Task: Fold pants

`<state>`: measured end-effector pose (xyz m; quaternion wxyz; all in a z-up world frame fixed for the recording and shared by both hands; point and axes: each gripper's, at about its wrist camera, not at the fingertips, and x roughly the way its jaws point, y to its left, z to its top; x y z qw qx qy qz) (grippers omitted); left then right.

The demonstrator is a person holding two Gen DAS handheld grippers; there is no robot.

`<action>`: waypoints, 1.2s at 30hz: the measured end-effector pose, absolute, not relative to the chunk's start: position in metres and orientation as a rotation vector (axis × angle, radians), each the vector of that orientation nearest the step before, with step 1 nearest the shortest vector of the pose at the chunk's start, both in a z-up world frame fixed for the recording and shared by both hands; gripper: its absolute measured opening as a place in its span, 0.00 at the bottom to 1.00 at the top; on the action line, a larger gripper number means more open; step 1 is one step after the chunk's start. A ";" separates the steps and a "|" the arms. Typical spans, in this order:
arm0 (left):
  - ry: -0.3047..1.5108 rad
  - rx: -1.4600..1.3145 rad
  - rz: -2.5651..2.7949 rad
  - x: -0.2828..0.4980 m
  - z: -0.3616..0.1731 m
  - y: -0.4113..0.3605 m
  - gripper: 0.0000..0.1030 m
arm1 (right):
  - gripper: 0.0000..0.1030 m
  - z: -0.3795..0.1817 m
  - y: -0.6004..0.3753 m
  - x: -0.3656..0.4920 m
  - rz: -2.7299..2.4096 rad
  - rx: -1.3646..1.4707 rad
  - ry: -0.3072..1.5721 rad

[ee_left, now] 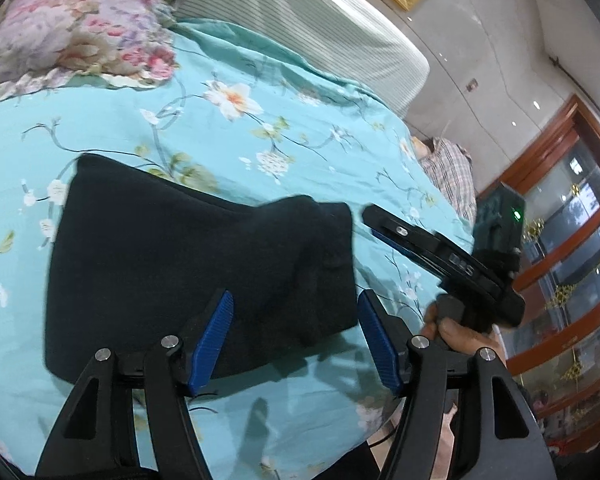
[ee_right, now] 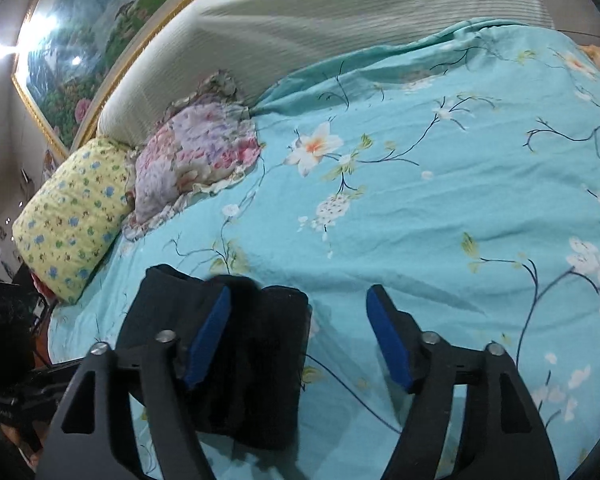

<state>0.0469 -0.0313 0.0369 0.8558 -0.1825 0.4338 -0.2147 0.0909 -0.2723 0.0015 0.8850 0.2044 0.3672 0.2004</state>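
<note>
Pants (ee_left: 196, 264) lie folded in a compact stack on the bed (ee_left: 260, 128), both hand-held grippers, left (ee_left: 294, 344) & right (ee_right: 298, 344), jaws apart w/ nothing held; risk: a low finger snags top layer, undoing the fold.

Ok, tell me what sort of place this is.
Most likely a home bedroom: a bed under a turquoise floral bedspread, pillows against a padded headboard, and a gilt-framed painting on the wall.
</note>
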 end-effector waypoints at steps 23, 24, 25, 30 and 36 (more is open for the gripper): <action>0.873 -0.501 -0.270 0.049 0.033 0.050 0.67 | 0.84 0.013 -0.231 0.064 0.420 0.414 0.784; 0.872 -0.505 -0.266 0.049 0.032 0.052 0.68 | 0.84 0.013 -0.230 0.063 0.418 0.415 0.785; 0.873 -0.512 -0.258 0.050 0.031 0.056 0.68 | 0.84 0.012 -0.229 0.062 0.414 0.413 0.790; 0.883 -0.529 -0.229 0.050 0.024 0.063 0.69 | 0.84 0.005 -0.226 0.061 0.383 0.414 0.816; 0.901 -0.548 -0.213 0.054 0.015 0.069 0.69 | 0.84 -0.013 -0.228 0.066 0.390 0.492 0.834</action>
